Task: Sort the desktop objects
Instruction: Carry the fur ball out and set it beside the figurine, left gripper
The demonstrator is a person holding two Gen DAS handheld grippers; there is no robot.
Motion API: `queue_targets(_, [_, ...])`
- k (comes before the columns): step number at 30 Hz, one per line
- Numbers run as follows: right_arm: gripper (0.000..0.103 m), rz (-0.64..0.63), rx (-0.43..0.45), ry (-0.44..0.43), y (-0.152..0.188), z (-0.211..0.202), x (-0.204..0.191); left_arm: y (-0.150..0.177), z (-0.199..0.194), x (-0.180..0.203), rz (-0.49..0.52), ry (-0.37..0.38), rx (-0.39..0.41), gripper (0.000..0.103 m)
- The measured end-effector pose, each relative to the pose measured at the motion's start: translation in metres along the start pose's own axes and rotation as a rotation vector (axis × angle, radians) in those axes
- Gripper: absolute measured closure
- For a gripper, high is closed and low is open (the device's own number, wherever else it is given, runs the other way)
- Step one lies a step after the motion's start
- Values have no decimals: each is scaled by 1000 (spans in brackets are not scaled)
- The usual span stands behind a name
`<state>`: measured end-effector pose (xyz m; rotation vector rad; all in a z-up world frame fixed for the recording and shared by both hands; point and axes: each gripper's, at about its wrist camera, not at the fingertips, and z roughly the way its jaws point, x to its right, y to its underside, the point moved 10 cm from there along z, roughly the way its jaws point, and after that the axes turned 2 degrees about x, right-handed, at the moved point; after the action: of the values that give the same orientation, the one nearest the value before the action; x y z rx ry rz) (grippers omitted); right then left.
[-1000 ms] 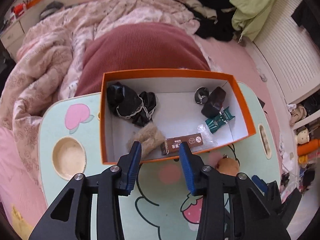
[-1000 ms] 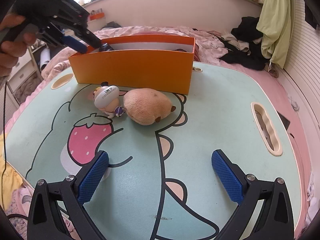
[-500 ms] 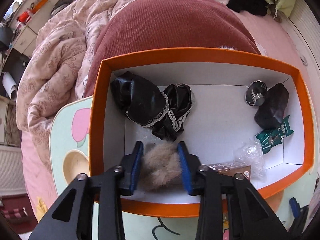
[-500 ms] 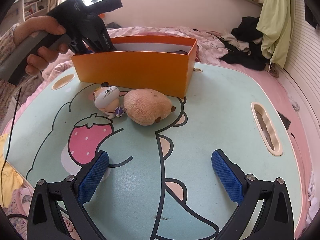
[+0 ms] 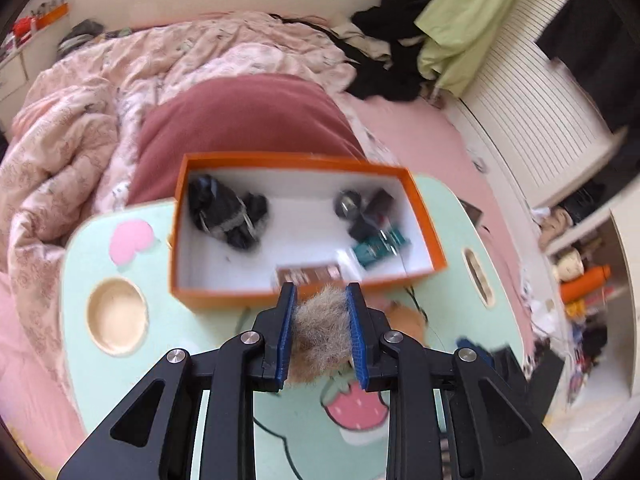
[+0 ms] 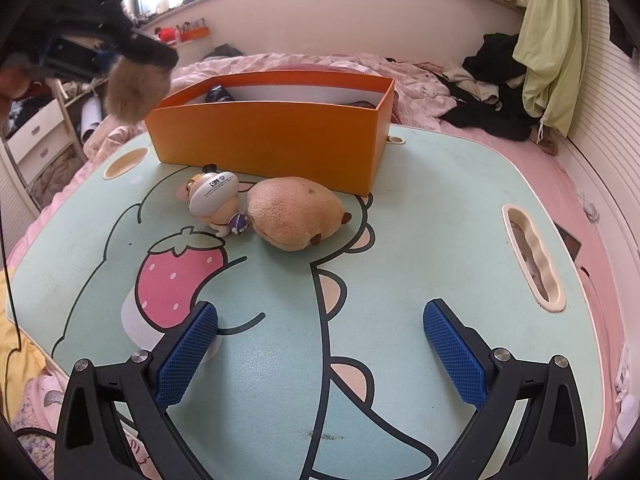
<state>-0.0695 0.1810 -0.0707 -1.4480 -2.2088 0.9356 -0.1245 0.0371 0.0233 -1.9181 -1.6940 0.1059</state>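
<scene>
The left tongs (image 5: 320, 312) are closed down on a tan fur pompom (image 5: 320, 332), their blue pads pressing its sides so the fluff bulges between them. Seen from the right wrist, the pompom (image 6: 136, 88) hangs in the air off the far-left corner of the orange box (image 6: 264, 140), clear of the table (image 6: 420, 240) and above the level of the box rim. That view also catches a bit of the hand at the left edge, too cut off to say much.

The box stands open on the far part of the mint-green table with its cartoon print. Inside it, from the left wrist view, a bundle of black cloth with pale lace trim (image 5: 228, 216) lies at the left end, a brown flat packet (image 5: 310, 274) sits against the near wall, and at the right end there are a green packet (image 5: 378, 248), a dark small object (image 5: 374, 210) and a round metal piece (image 5: 348, 202); this frame is blurred, so finer detail is lost.

Just in front of the box, on the table, a small cartoon figurine (image 6: 214, 196) lies on its side touching a beige plush toy (image 6: 296, 212) to its right.

The right tongs (image 6: 320, 344) are spread wide with nothing in them, low over the near part of the table, well apart from the toys.

Beyond the table is a bed with a rumpled pink quilt (image 5: 100, 92) and a dark red cushion (image 5: 240, 116).
</scene>
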Motion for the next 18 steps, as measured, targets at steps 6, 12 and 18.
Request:
queue_targets(6, [0,1,0,-1,0,0,-1,40,34,0,-39,21,-9,70])
queue_targets(12, [0,0,0,-1,0,0,-1,35,3,-18,-87,-10,179,26])
queue_targets(18, [0,1,0,-2,0,0,-2,89,0,-28,35,-175,178,24])
